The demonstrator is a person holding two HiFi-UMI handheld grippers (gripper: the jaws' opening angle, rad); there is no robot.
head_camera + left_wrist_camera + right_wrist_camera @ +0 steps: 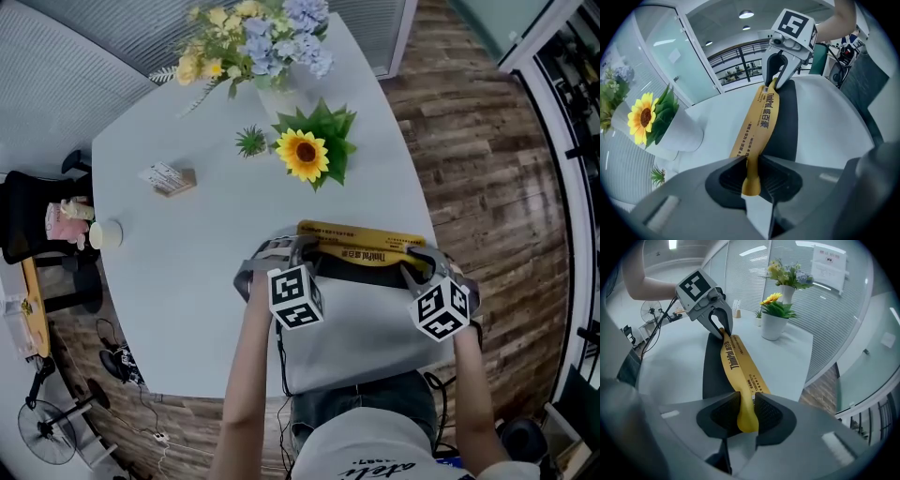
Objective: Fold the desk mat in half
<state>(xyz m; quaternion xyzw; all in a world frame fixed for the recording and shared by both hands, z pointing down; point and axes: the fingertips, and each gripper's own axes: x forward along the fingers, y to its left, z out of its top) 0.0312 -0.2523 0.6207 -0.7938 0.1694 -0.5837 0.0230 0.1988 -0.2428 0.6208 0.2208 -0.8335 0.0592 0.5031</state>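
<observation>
The desk mat (361, 242) has a yellow printed face and a black underside. It lies at the near edge of the pale table (197, 281), with one long edge lifted off the surface. My left gripper (302, 255) is shut on the left end of that raised edge, where the mat's yellow edge (751, 176) sits pinched between the jaws. My right gripper (419, 264) is shut on the right end, clamping the yellow mat edge (746, 414). The mat's black side (787, 117) hangs down toward the table between both grippers.
A potted sunflower (307, 155) stands just beyond the mat. A vase of flowers (262, 47) is at the far edge. A small green plant (250, 142), a card box (169, 179) and a white cup (106, 233) sit at the left. A black chair (33, 220) stands beside the table.
</observation>
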